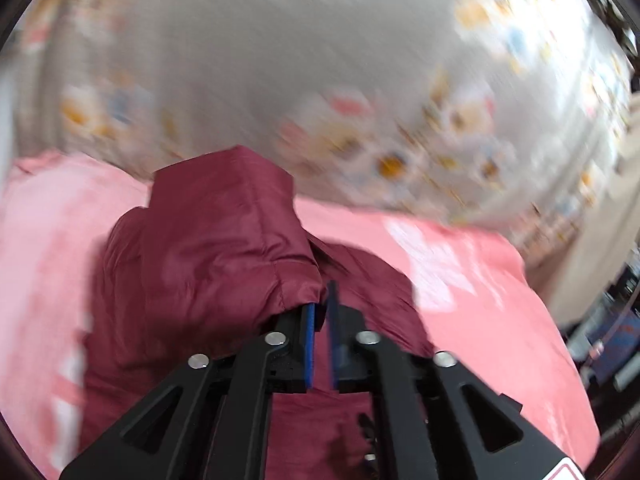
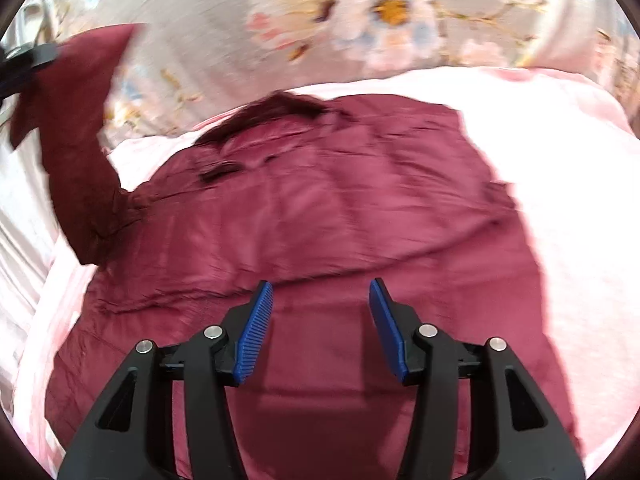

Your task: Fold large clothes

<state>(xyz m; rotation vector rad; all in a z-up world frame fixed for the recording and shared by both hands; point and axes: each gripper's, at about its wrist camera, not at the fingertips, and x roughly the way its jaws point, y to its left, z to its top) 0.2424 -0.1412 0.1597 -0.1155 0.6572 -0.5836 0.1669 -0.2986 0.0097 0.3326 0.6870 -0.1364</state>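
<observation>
A maroon padded jacket (image 2: 320, 208) lies spread flat on pink bedding, one sleeve (image 2: 72, 140) lifted up at the left.

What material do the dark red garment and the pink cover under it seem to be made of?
The dark red garment looks like thin, smooth synthetic fabric, perhaps nylon or polyester: it has a slight sheen, fine creases and stitched seams. The pink cover looks like soft, matte cloth, possibly fleece or cotton; motion blur hides its weave.

The jacket (image 2: 320, 208) lies on the blanket (image 2: 560, 168), sleeve (image 2: 68, 128) raised left.
</observation>
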